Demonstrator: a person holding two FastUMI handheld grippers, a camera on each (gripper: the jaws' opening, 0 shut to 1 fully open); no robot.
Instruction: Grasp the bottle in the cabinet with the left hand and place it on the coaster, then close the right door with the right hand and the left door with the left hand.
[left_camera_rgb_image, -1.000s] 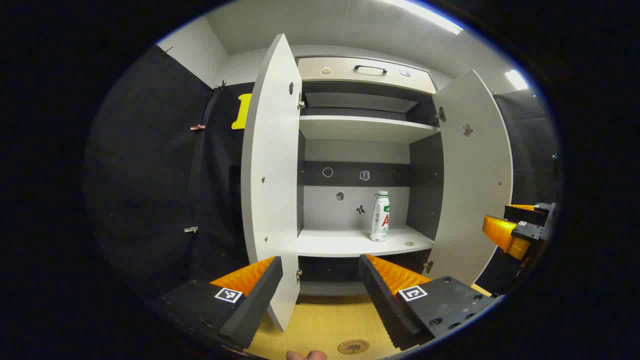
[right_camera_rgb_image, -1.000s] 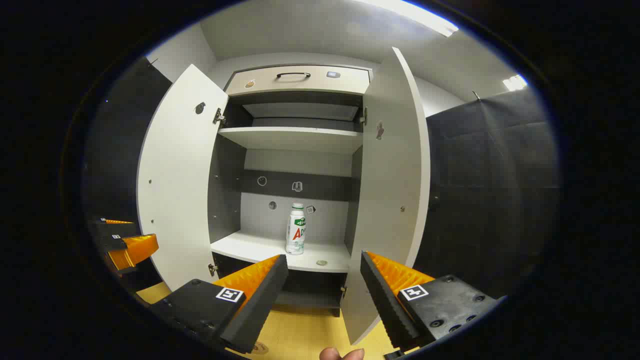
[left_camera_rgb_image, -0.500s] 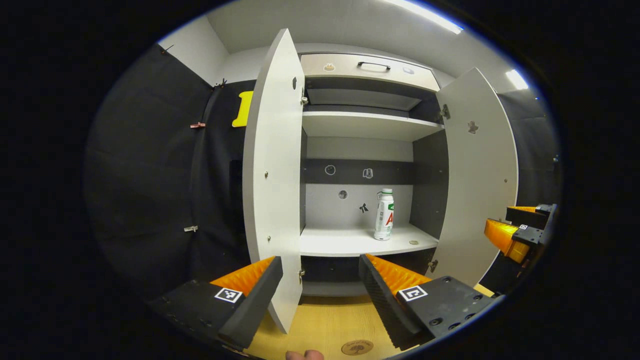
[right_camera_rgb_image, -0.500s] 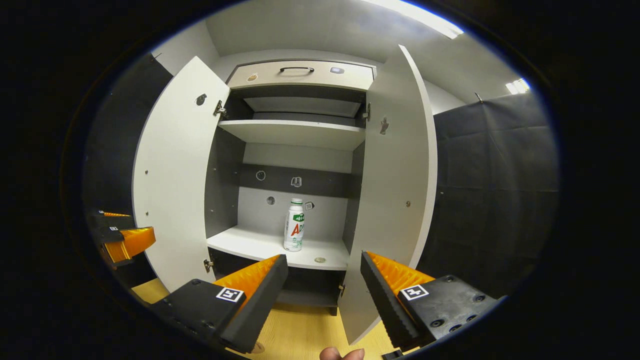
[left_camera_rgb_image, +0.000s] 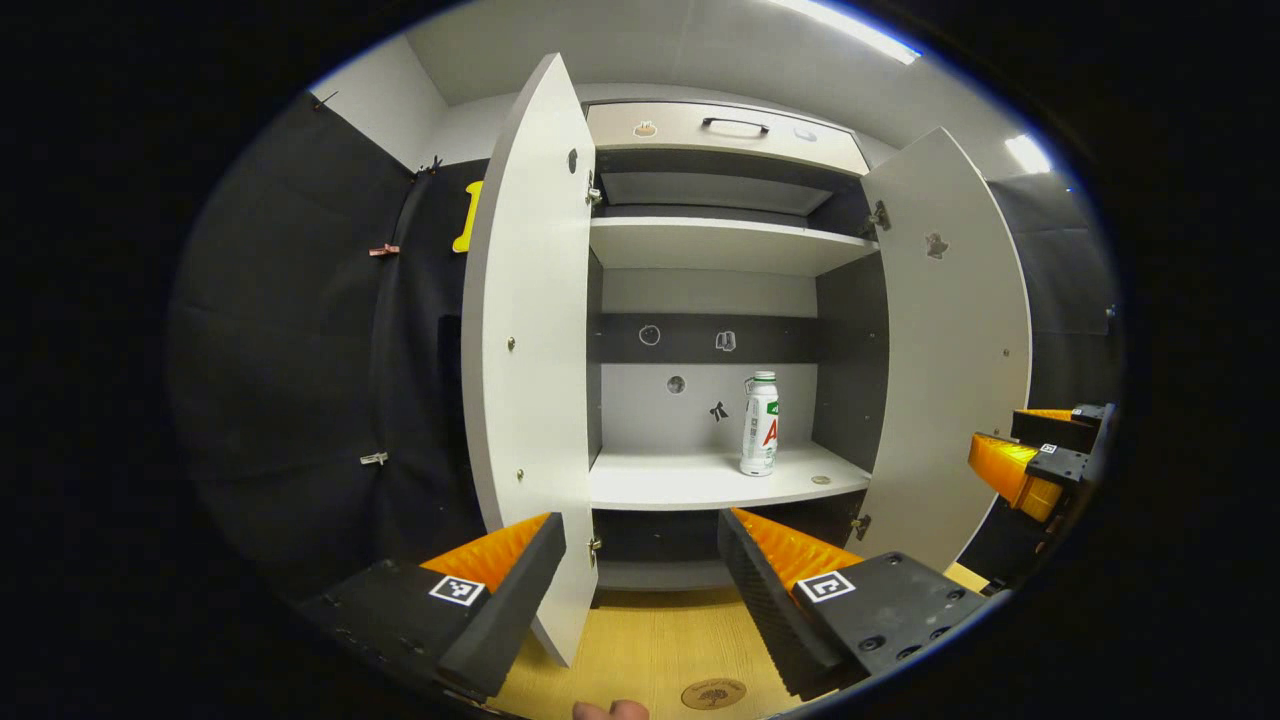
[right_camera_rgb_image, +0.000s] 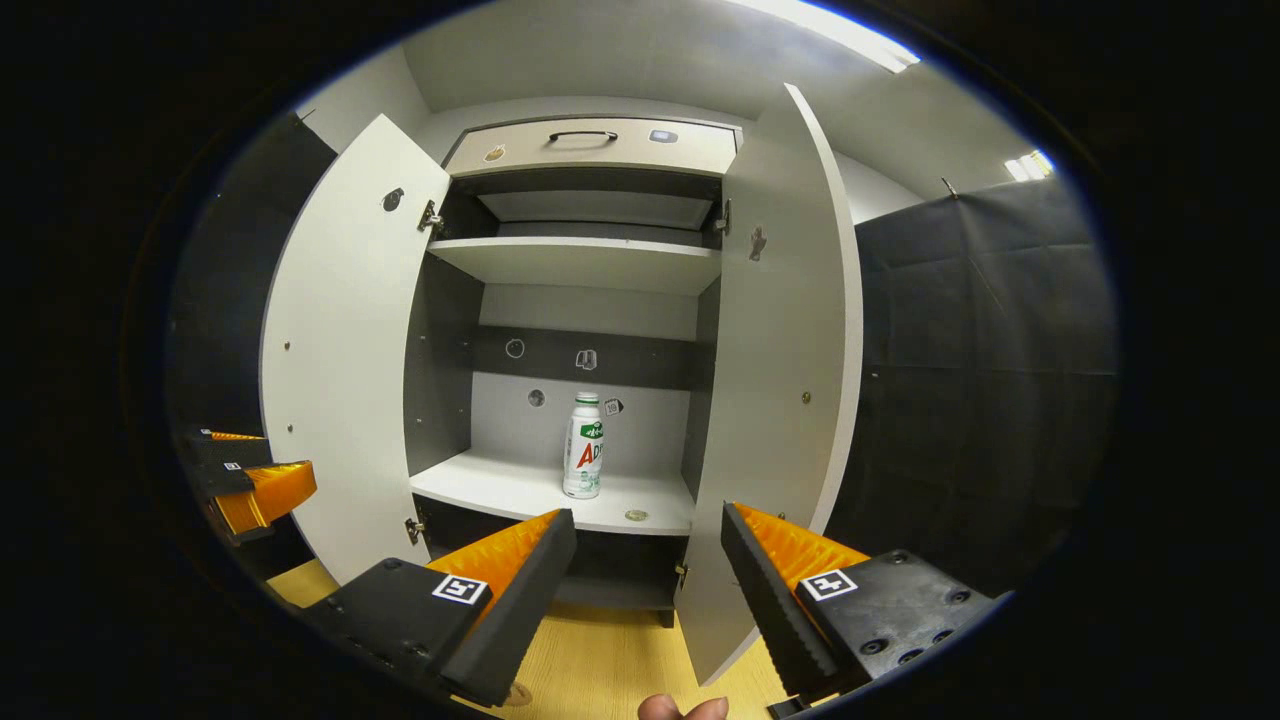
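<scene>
Looking through the left gripper view first: the left gripper (left_camera_rgb_image: 640, 540) sits at 6 o'clock with its jaws wide apart and nothing between them. Dead ahead is the cabinet (left_camera_rgb_image: 715, 250) with both doors swung open, the left door (left_camera_rgb_image: 525, 360) edge-on at about 10 o'clock and the right door (left_camera_rgb_image: 950, 350) out at 3 o'clock. The bottle (left_camera_rgb_image: 760, 437) stands upright on the lower shelf (left_camera_rgb_image: 690, 480), just right of center, near the shelf's right end. A drawer (left_camera_rgb_image: 720, 135) with a dark handle sits up at 12 o'clock. Down at 6 o'clock there's the wooden table (left_camera_rgb_image: 650, 640) with the round coaster (left_camera_rgb_image: 713, 693) lying on it, below the jaws. The right gripper (left_camera_rgb_image: 1030, 465) pokes in at 3 o'clock, well apart from the cabinet shelf.

Now the right gripper view: the right gripper (right_camera_rgb_image: 648, 545) is at 6 o'clock, jaws apart too, holding nothing. Same cabinet (right_camera_rgb_image: 590, 260), with the bottle (right_camera_rgb_image: 583, 459) upright on the shelf (right_camera_rgb_image: 520, 488) close to center. The left door (right_camera_rgb_image: 345, 350) is at 9 o'clock, the right door (right_camera_rgb_image: 785, 380) at about 3 o'clock. The left gripper (right_camera_rgb_image: 245, 480) shows at 8 o'clock. A fingertip (right_camera_rgb_image: 685, 708) peeks in at the bottom edge.
</scene>
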